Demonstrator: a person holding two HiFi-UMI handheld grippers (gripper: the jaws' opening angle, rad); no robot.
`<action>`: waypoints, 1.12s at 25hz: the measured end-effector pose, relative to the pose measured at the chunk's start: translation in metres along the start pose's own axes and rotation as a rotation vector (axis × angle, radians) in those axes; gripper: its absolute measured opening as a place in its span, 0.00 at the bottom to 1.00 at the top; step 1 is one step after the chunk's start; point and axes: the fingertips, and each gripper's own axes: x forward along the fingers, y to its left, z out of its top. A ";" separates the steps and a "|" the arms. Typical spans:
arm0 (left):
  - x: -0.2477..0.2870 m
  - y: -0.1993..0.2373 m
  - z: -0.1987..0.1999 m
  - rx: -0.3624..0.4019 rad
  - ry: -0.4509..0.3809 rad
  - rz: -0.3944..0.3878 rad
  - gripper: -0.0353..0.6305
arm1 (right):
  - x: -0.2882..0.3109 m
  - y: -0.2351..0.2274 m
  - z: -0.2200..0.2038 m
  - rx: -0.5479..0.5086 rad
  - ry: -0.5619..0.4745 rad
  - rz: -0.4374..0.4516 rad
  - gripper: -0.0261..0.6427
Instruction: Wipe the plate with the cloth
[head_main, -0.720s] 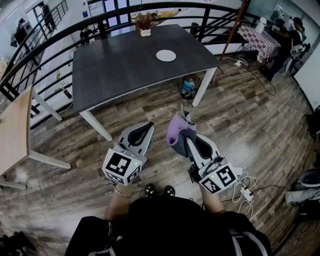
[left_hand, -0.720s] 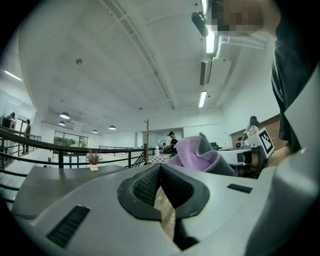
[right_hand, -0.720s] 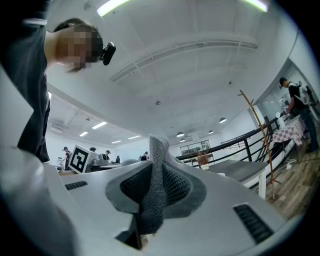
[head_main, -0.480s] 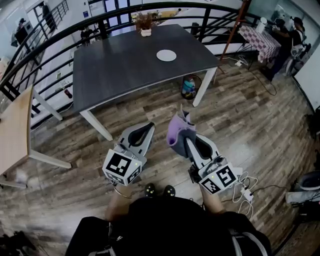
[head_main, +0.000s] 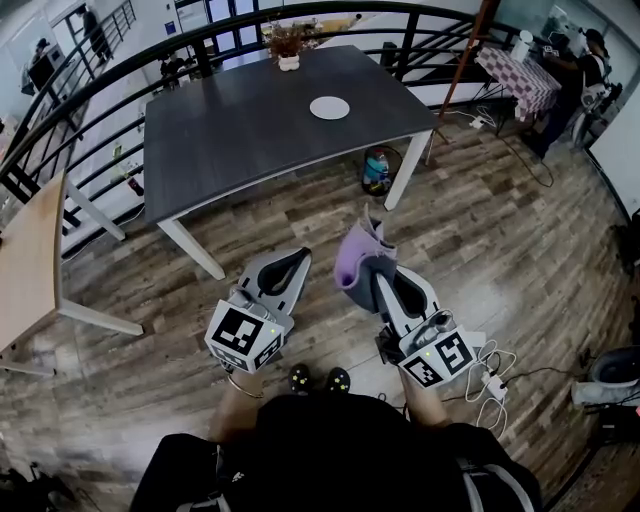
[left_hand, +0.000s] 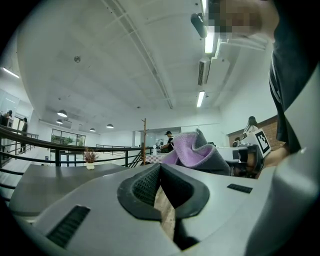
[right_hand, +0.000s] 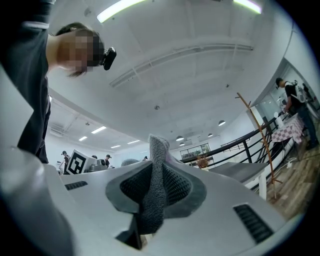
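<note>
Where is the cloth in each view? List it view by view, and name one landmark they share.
Head view: the cloth is low centre, sticking up from the right gripper.
Left gripper view: the cloth is right of centre, beyond this gripper's closed jaws.
Right gripper view: the cloth is dead centre, pinched between the jaws.
Shared landmark: the potted plant on the dark table.

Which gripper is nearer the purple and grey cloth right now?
Right. The right gripper is clamped on the purple and grey cloth; the left gripper sits beside it, apart, shut, empty.
</note>
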 end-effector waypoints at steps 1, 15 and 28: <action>0.001 -0.001 0.000 0.000 -0.001 -0.001 0.06 | -0.002 -0.001 0.000 -0.001 0.000 -0.001 0.13; 0.027 -0.031 -0.003 -0.019 0.004 -0.019 0.06 | -0.031 -0.028 0.020 -0.022 -0.031 -0.009 0.13; 0.043 -0.049 0.005 0.034 -0.001 0.005 0.06 | -0.033 -0.044 0.017 -0.040 -0.004 0.043 0.13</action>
